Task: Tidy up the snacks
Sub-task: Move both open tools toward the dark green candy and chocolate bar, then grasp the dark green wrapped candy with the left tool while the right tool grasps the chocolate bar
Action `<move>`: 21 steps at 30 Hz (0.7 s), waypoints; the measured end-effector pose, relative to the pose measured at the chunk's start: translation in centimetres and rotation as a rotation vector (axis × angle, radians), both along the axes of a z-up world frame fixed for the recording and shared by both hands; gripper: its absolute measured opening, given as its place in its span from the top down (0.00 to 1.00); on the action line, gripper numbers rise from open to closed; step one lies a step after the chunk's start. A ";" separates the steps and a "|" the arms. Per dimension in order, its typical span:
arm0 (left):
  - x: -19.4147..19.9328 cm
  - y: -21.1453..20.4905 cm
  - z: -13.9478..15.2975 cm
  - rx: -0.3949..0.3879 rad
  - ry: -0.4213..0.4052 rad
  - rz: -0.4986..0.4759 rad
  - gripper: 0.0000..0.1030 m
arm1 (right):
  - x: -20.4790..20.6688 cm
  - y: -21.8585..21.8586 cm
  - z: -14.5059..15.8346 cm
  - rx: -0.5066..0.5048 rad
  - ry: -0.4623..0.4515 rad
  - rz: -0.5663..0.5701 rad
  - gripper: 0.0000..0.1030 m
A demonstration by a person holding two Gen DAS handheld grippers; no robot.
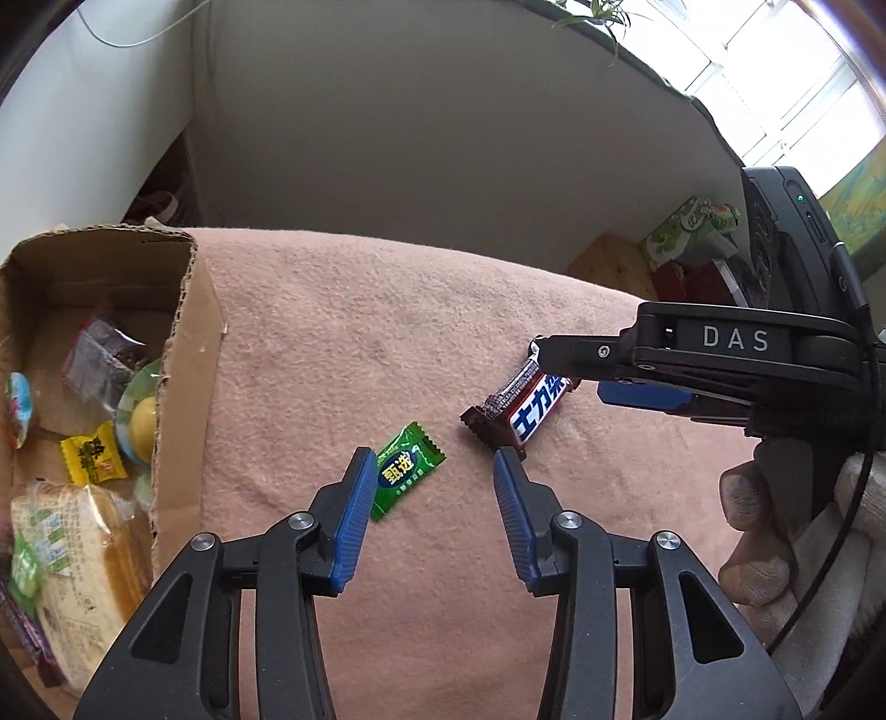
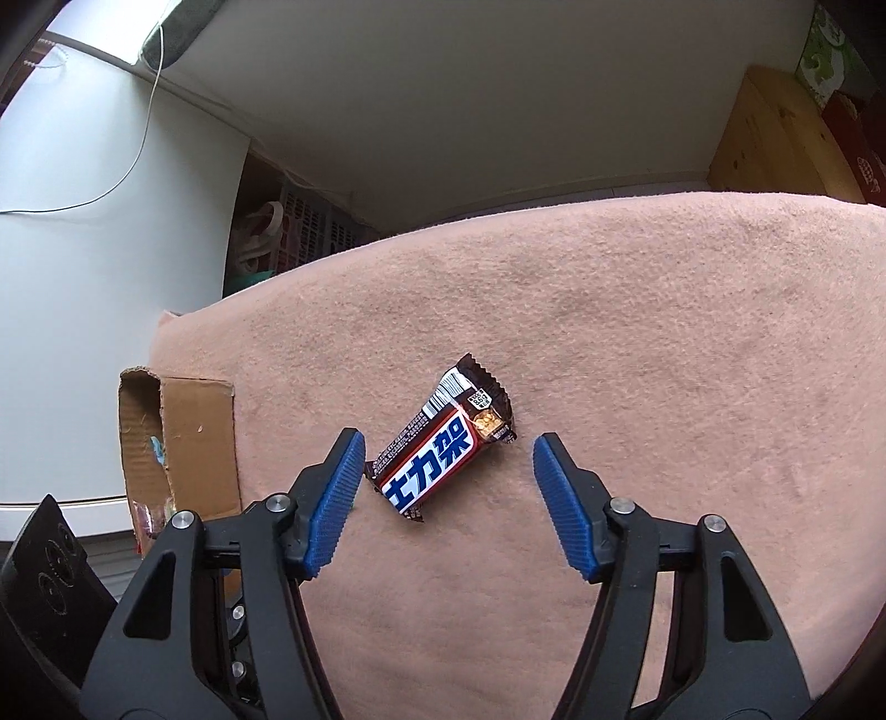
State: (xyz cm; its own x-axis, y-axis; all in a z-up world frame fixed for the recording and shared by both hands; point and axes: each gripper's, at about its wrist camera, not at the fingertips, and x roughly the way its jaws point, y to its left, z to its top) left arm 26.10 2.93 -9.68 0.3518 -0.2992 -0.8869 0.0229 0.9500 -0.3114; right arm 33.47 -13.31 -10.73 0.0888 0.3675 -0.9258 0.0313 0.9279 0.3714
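Both my claws, left point(image 1: 429, 471) and right point(image 2: 448, 459), gape over the pink-blanketed tabletop point(image 2: 637, 332); candy bar point(image 2: 440, 446), green candy point(image 1: 407, 471), cardboard box point(image 1: 183, 354) alongside.

A pink fleece blanket point(image 2: 637, 310) covers the work surface, its far edge running below a plain pale wall point(image 1: 443, 127). At the upper right of the left wrist view, bright daylight comes through a window point(image 1: 775, 72), with green plant leaves point(image 1: 598, 14) on the ledge above the wall. Beyond the blanket's far right corner stands a light wooden cabinet point(image 2: 775, 138). A thin white cable point(image 2: 138, 144) hangs down a white panel on the left.
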 end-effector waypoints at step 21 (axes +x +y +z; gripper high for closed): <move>0.5 -1.0 -2.3 0.111 0.045 -0.137 0.69 | 1.0 2.3 -2.2 -0.106 0.014 0.041 0.36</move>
State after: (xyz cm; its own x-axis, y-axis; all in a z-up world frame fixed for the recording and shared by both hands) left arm 26.59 1.94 -11.99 0.2732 -0.2411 -0.9312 0.1432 0.9675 -0.2085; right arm 34.45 -10.99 -12.94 0.0622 0.2702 -0.9608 -0.0033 0.9627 0.2705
